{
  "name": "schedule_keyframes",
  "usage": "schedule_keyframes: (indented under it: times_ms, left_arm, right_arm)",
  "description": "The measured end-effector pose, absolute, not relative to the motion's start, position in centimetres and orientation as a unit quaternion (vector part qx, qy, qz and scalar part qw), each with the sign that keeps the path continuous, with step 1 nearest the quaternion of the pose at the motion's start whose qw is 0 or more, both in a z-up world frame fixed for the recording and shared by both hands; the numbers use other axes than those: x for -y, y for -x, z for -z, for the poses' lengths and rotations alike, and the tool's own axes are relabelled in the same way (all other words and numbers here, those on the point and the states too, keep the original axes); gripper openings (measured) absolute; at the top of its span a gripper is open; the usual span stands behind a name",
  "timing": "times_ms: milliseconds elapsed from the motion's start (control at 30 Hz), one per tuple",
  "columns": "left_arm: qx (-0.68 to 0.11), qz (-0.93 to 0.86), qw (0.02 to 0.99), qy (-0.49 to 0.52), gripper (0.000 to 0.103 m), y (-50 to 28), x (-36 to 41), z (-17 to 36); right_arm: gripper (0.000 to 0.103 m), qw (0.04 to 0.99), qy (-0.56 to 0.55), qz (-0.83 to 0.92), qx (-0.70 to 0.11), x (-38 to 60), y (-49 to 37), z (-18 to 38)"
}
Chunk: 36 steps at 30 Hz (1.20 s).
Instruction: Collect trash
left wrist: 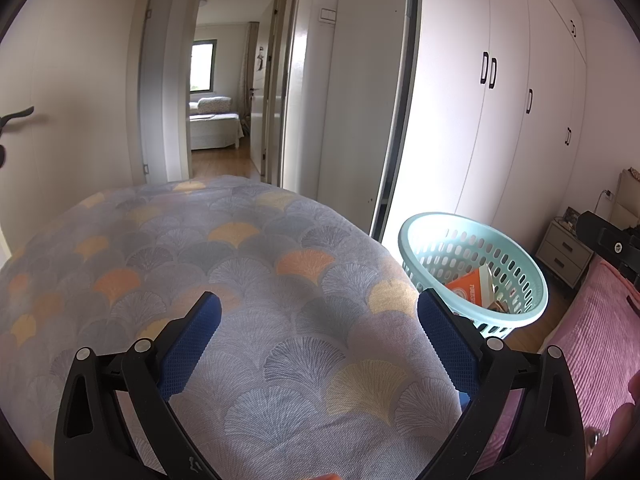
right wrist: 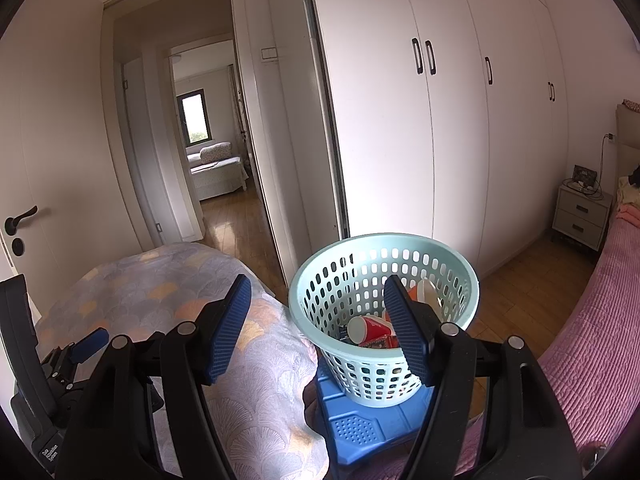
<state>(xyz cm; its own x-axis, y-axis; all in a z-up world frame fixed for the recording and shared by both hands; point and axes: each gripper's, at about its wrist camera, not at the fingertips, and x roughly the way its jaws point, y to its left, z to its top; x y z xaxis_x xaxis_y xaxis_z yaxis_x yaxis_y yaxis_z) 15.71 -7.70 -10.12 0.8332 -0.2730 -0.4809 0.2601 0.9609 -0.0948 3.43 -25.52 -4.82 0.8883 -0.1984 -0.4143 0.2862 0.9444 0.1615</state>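
Print on orange carton (left wrist: 474, 286) in basket (right wrist: 320, 280) unreadable; both grippers' jaws spread, empty

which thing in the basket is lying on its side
The red paper cup in the light-blue basket, its white open mouth facing left. The orange-and-white carton behind it stands tilted against the far wall instead.

A blue plastic stool (right wrist: 360, 424) stands between two beds, carrying a pale green perforated basket (right wrist: 460, 280). On its left lies a fan-patterned quilt (left wrist: 248, 280); on its right, a pink bedspread (right wrist: 592, 340). Wooden floor (right wrist: 532, 280) runs beyond.
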Motion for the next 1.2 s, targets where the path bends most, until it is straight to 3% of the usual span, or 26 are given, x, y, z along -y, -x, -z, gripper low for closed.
schedule_keyframes:
  times_ms: [1200]
  left_arm:
    - [-0.257,0.140,0.956,0.016,0.095,-15.80,7.60,10.25]
  right_arm:
    - [0.065,0.966,-0.110,0.121,-0.202,25.86,-3.56,4.80]
